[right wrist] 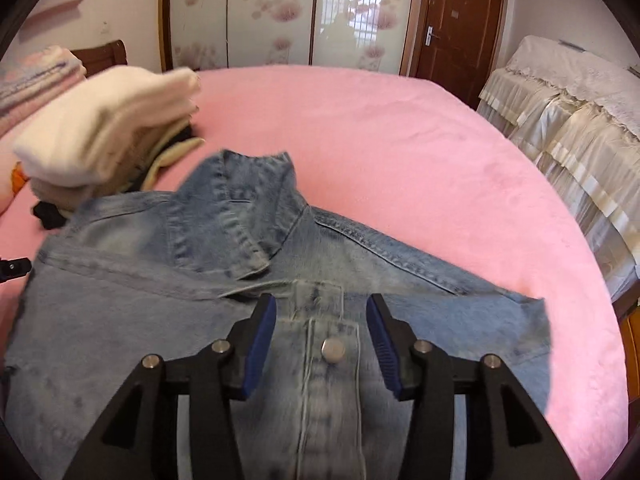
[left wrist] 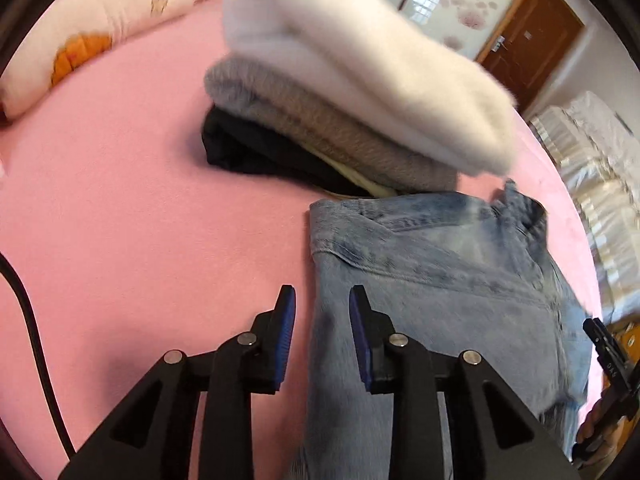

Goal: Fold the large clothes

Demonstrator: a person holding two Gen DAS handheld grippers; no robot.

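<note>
On the left of the pink bed (right wrist: 400, 128) sits a pile of folded clothes (left wrist: 340, 92), with a fluffy white one on top. Just beside the pile lies the denim jacket (right wrist: 200, 300). It is spread flat on the bed, front side up, with its collar (right wrist: 240, 208) pointing away toward the far wall.

The left hand-held gripper (left wrist: 322, 316) hangs over the jacket's left edge. Its jaws are a little apart and nothing is pinched between them. One blue pad is over the pink bed and the other is over the denim.

The right hand-held gripper (right wrist: 322, 328) hangs over the middle of the jacket, right above the strip with the metal button (right wrist: 333, 350). Its jaws are apart too and hold nothing.

The jacket runs long from the collar back toward the person. I think the next fold needs a side edge. The left hand-held gripper is nearer to one, since it is right at the left edge already.
</note>
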